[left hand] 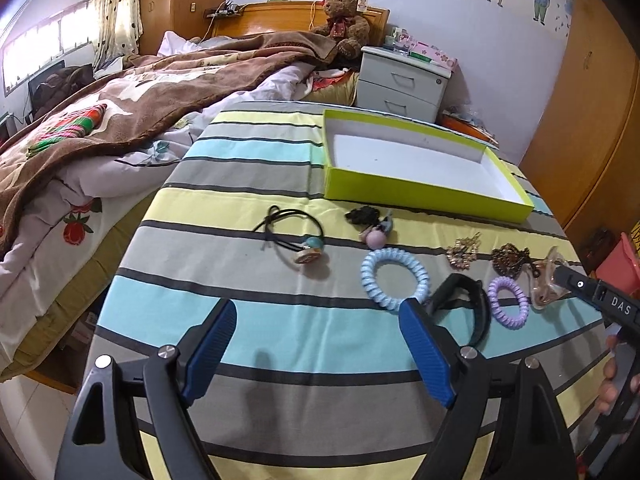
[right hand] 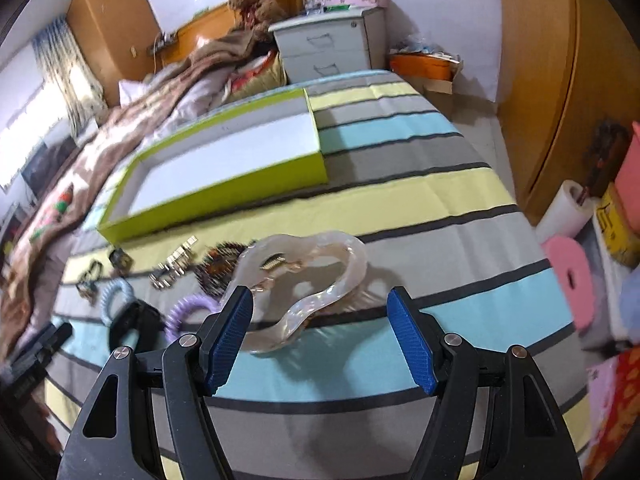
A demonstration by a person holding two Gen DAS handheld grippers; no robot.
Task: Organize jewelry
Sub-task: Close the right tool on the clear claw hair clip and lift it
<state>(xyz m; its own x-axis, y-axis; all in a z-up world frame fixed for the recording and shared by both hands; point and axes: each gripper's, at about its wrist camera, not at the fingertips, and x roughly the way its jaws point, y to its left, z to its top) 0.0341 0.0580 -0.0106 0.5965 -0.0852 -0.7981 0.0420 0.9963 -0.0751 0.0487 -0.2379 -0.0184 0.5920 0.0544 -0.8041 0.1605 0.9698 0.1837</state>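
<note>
In the left wrist view, the left gripper [left hand: 316, 326] hangs over the striped cloth [left hand: 248, 168] with its jaws spread wide and nothing between them. The green box [left hand: 420, 188], taken as landmark, lies open with its long axis running from near-left to far-right. In front of its near wall sits a row of pieces: a black hair tie [left hand: 292, 232], a pink bobble tie [left hand: 374, 228], a blue coil tie [left hand: 394, 278], a gold brooch [left hand: 464, 254], a brown clip [left hand: 510, 260], a purple coil tie [left hand: 508, 297] and a black band [left hand: 466, 308]. The translucent claw clip [left hand: 546, 280] lies furthest right of the row, touched by the right gripper [left hand: 576, 284]. Bare cloth spreads left of the box; a bed with a brown blanket [left hand: 120, 112] lies beyond.

In the right wrist view, the right gripper [right hand: 320, 312] has its jaws spread around the near end of the claw clip [right hand: 312, 280], not pinching it. The clip's long axis runs from near-left towards far-right, in front of the box [right hand: 224, 188]. Open cloth [right hand: 420, 208] lies right of the box, up to the table's edge.
</note>
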